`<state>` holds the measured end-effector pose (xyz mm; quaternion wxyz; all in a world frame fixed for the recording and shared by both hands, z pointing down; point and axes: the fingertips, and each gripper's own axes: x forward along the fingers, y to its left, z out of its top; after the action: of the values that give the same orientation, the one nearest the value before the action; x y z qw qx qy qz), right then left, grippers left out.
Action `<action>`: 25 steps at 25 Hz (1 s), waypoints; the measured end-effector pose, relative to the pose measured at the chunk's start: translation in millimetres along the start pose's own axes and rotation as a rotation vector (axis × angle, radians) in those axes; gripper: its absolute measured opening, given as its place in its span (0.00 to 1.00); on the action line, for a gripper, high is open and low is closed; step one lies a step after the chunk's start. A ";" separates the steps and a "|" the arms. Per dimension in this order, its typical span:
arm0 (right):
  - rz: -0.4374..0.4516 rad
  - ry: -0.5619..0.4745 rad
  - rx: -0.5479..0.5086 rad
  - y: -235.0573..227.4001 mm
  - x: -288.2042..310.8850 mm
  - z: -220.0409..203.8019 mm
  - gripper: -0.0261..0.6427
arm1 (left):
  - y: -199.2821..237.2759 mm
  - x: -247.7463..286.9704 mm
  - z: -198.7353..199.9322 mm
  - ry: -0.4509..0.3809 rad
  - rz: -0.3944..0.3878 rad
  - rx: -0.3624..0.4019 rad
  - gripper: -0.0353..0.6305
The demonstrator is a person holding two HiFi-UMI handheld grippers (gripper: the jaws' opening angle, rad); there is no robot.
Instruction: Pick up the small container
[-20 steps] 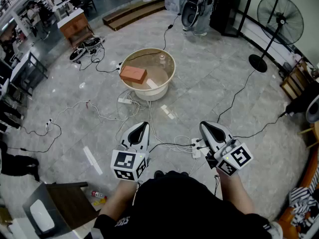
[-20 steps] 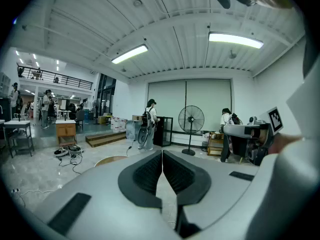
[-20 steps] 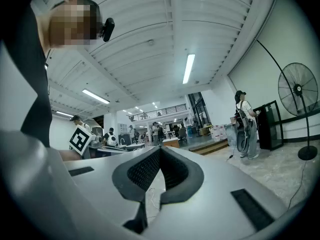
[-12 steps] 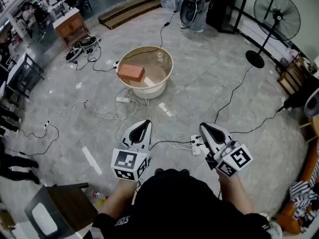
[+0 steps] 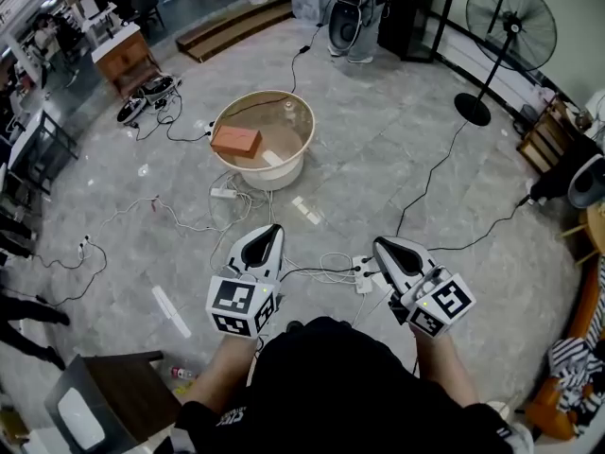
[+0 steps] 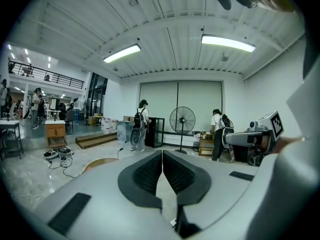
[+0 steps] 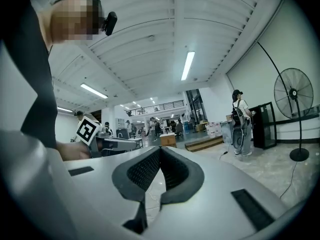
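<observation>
Small container (image 5: 286, 109) in tub (image 5: 279, 176), orange block (image 5: 236, 140) beside; cables (image 5: 331, 272) before it

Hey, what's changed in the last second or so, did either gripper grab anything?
Nothing was taken hold of or let go. Only the view shifted: the round basin and the brick in it slid slightly left in the head view. The left gripper and right gripper stayed shut, empty, held side by side.

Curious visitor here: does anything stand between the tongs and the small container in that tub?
Cables and a white power strip lie on the floor before the tub; its near wall also stands in front of the small container.
</observation>
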<state>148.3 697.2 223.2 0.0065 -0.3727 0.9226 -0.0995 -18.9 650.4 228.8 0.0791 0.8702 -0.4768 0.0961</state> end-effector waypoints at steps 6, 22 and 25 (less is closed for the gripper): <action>0.031 -0.007 0.041 -13.2 -32.8 -5.5 0.06 | -35.8 6.4 -2.4 0.004 0.010 -0.003 0.08; 0.056 0.004 0.087 -56.9 9.9 -11.1 0.08 | 10.4 58.9 -14.9 0.034 0.045 -0.035 0.08; 0.048 0.013 0.099 -76.6 41.6 -8.2 0.08 | 42.0 83.9 -9.1 0.030 0.046 -0.039 0.08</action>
<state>170.1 616.2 248.2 0.0214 -0.3491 0.9252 -0.1473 -11.0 561.8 259.9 0.1009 0.8558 -0.4971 0.1019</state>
